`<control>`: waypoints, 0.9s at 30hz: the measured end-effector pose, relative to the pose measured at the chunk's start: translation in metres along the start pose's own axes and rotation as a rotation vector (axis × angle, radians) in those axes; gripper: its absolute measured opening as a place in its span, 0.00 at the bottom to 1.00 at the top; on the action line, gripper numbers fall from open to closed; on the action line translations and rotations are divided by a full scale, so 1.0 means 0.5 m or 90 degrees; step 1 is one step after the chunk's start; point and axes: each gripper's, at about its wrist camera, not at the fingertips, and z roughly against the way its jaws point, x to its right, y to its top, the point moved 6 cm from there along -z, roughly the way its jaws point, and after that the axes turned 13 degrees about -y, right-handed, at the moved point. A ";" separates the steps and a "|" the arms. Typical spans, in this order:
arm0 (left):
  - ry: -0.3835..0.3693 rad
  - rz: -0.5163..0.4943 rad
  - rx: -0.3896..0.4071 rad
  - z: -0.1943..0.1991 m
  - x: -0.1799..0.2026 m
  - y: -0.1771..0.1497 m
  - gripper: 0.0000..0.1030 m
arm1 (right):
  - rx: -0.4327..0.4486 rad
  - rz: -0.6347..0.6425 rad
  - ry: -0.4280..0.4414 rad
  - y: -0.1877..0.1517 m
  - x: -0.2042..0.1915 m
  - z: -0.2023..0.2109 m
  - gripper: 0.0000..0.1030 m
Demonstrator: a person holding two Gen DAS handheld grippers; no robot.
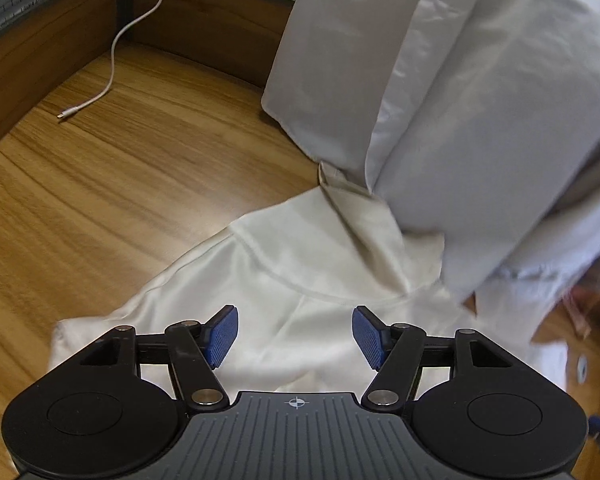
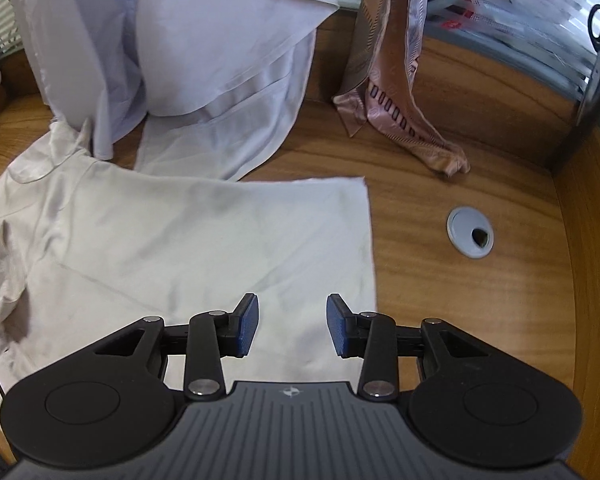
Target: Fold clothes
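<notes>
A wooden desk [image 2: 440,288] with raised back panels carries the laundry. A cream shirt [image 2: 188,248] lies spread flat across its near half, probably smoothed out so it can be folded; its collar end [image 1: 356,216] reaches toward the far left. Behind it a pale white garment [image 2: 220,80] hangs down over the far edge, and a pink patterned scarf [image 2: 396,120] droops at the far right, both seemingly waiting their turn. A white cable [image 1: 112,64] trails at the far left. The left gripper [image 1: 295,336] hovers spread above the shirt, pinching nothing. The right gripper [image 2: 292,326] stands partly spread, empty, over the shirt's near right part, close to its straight edge.
</notes>
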 end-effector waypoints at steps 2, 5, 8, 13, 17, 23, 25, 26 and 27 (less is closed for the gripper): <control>-0.003 0.028 -0.002 -0.021 0.008 0.025 0.66 | -0.001 0.003 0.002 0.017 0.011 -0.017 0.42; -0.018 0.082 0.009 -0.056 0.014 0.067 0.70 | -0.005 0.007 0.008 0.043 0.025 -0.046 0.48; -0.022 0.137 0.015 -0.097 0.012 0.101 0.70 | -0.013 0.009 0.005 0.071 0.039 -0.086 0.49; 0.003 0.163 -0.002 -0.177 0.009 0.140 0.70 | -0.030 0.005 0.004 0.115 0.055 -0.163 0.49; 0.020 0.181 -0.022 -0.229 0.009 0.154 0.70 | -0.044 0.021 0.003 0.151 0.062 -0.225 0.49; 0.021 0.225 -0.006 -0.263 0.014 0.161 0.70 | -0.049 0.052 0.016 0.188 0.053 -0.273 0.49; 0.027 0.217 -0.013 -0.273 0.020 0.162 0.69 | -0.050 0.064 0.019 0.195 0.047 -0.283 0.49; 0.032 0.210 -0.013 -0.276 0.024 0.162 0.69 | -0.052 0.065 0.020 0.197 0.046 -0.287 0.49; 0.036 0.203 -0.014 -0.279 0.027 0.162 0.67 | -0.055 0.065 0.021 0.198 0.045 -0.290 0.49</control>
